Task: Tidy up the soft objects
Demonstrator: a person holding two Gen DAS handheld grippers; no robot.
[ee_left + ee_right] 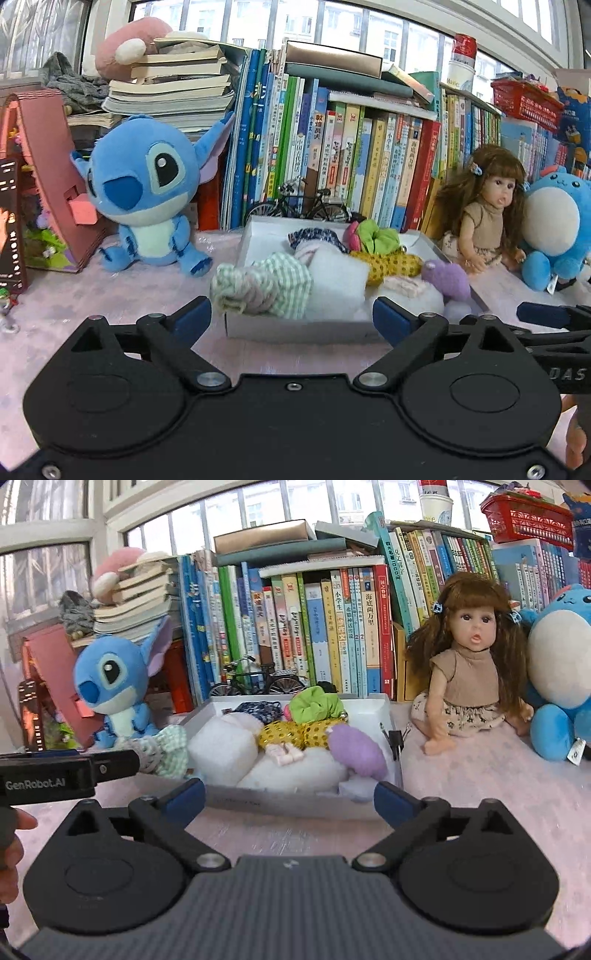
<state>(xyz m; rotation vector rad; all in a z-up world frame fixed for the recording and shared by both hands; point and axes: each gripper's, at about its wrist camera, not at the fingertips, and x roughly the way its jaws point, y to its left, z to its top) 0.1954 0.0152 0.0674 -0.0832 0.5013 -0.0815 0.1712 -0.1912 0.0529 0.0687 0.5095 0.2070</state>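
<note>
Nearest us, our left gripper (291, 317) and right gripper (290, 797) both hang with jaws spread wide and nothing between them, blue pads bare. Just beyond, at twelve o'clock, the white box (295, 328) sits on the pale pink tabletop (110, 295), its long axis running away from us toward the books. It is packed with soft things: a green-checked cloth bundle (273, 284) spilling over the near rim at ten o'clock, a fluffy white block (221, 749), a sequined yellow piece (295, 734), a purple knitted piece (356, 749) at two o'clock, and a lime scrunchie (314, 703) at the far end. A black binder clip (395, 736) grips the box's right wall. Further off, a blue plush (147, 192) sits upright at ten o'clock, a long-haired doll (469, 668) at two. Behind stand a model bicycle (295, 206), a row of upright books (332, 162) and barred windows (258, 22).
</note>
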